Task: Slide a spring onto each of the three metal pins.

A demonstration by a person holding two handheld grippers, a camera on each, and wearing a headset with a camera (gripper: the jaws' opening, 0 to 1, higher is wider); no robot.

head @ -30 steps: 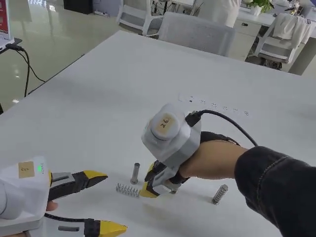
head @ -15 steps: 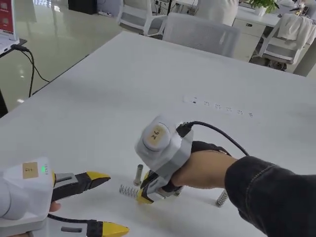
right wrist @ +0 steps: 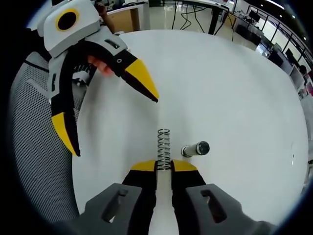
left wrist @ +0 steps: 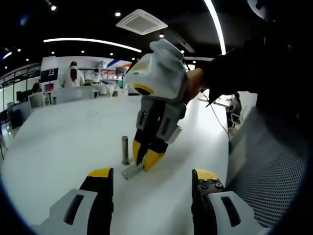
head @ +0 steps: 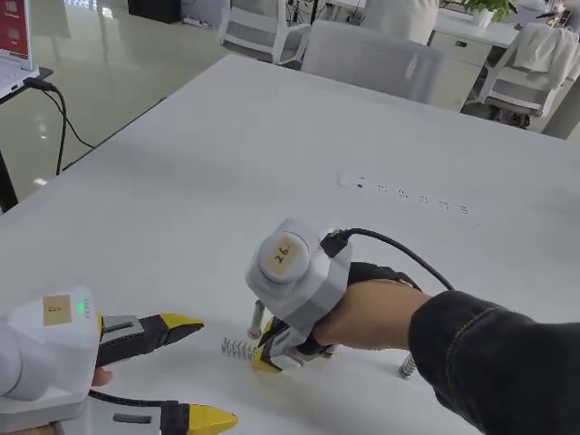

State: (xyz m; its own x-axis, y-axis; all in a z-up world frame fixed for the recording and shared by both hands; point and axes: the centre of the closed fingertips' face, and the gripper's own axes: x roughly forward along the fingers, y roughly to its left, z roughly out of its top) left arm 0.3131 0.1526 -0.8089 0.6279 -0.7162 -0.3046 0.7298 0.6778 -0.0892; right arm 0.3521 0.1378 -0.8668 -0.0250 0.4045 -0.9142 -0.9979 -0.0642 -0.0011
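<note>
Now, my right tool (right wrist: 164, 166): pinching a spring (right wrist: 163, 144)
My left tool (left wrist: 152, 174): spread, empty
Progress: nearest pin (right wrist: 195, 148) bare, not yet threaded

Clearance: crowded at the near edge, open beyond.
Right gripper (head: 265, 361) clamps the lying spring (head: 237, 348), with an upright pin (head: 257, 319) just beside its tips. Left gripper (head: 217, 372), jaws spread, faces them from the near left across a bare strip of table (head: 272, 163). A second spring (head: 408, 365) sits beside the sleeve (head: 489, 362). Past the pin, the surface is free.
</note>
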